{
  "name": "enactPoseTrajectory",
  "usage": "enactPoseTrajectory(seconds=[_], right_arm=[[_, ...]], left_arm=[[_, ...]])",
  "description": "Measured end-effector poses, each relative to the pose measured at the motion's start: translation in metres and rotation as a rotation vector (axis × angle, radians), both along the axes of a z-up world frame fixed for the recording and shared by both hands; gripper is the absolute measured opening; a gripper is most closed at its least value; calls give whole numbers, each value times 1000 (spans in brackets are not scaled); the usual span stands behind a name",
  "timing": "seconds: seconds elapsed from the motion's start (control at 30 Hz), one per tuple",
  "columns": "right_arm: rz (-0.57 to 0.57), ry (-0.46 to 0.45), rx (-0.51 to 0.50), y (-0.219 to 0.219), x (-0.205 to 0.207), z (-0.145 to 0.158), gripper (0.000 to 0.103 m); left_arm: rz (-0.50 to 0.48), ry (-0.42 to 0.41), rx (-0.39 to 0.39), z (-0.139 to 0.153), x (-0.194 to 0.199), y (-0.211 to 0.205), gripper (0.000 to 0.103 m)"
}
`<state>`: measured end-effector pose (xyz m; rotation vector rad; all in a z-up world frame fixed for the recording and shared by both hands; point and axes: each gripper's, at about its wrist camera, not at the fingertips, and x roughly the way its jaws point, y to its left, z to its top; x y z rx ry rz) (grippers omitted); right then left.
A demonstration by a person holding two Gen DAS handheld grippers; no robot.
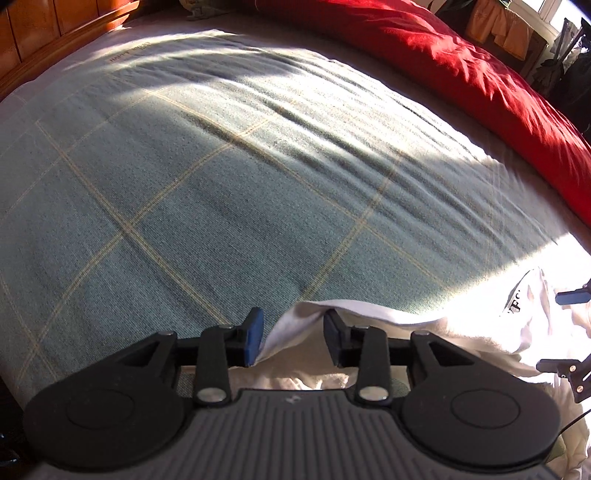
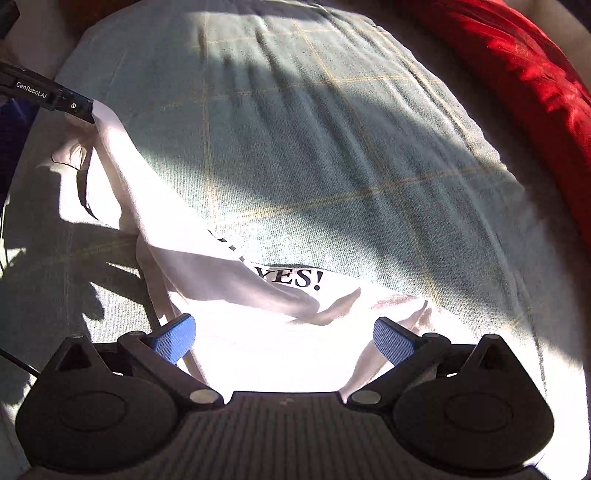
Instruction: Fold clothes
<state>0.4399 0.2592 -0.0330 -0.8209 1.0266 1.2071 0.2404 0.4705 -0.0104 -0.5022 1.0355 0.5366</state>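
A white T-shirt with a black "YES!" print lies crumpled on the bed in bright sun. My left gripper stands partly open around a raised fold of the shirt's edge. The cloth drapes over the right finger and brushes the blue left pad, with a gap showing between the pads. The right wrist view has this gripper at the shirt's far left end. My right gripper is wide open just above the shirt's middle, holding nothing; its fingertips show at the left wrist view's right edge.
A green plaid bedspread covers the bed. A red duvet is bunched along the far right side. A wooden headboard stands at the upper left, and hung clothes are beyond the bed.
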Motion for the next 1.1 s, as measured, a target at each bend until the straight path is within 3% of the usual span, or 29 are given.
enactPoseTrajectory(seconds=[0.1,0.17,0.33,0.47,0.57,0.7,0.83,0.93,0.97,1.1], right_arm=[[-46,-8,13,-14,-17,9,103],[-95,12,29,-21,-27,15,103],[-197,116,73,-38,-60,22,103],[-244,171,80,-43,-93,7,103],[-279,211,93,-47,-112,-9,103],[-343,223,124,-52,-121,-23,103],[-406,233,181,-60,-121,-28,103],[-422,237,216,-64,-121,-33,103],[-410,230,220,-65,-122,-34,103],[-357,204,237,-68,-127,-36,103]], left_arm=[[72,-19,23,7,-14,6,37],[132,-49,-2,11,-25,13,37],[174,-137,-206,-5,-44,8,37],[189,-166,-344,-35,-54,-12,37],[285,-235,-407,-63,-67,-14,37],[448,-436,-489,-90,-86,-13,41],[473,-528,-386,-98,-81,-24,40],[464,-457,-269,-83,-66,-29,27],[467,-429,-232,-75,-61,-28,18],[468,-396,-145,-42,-61,-22,14]])
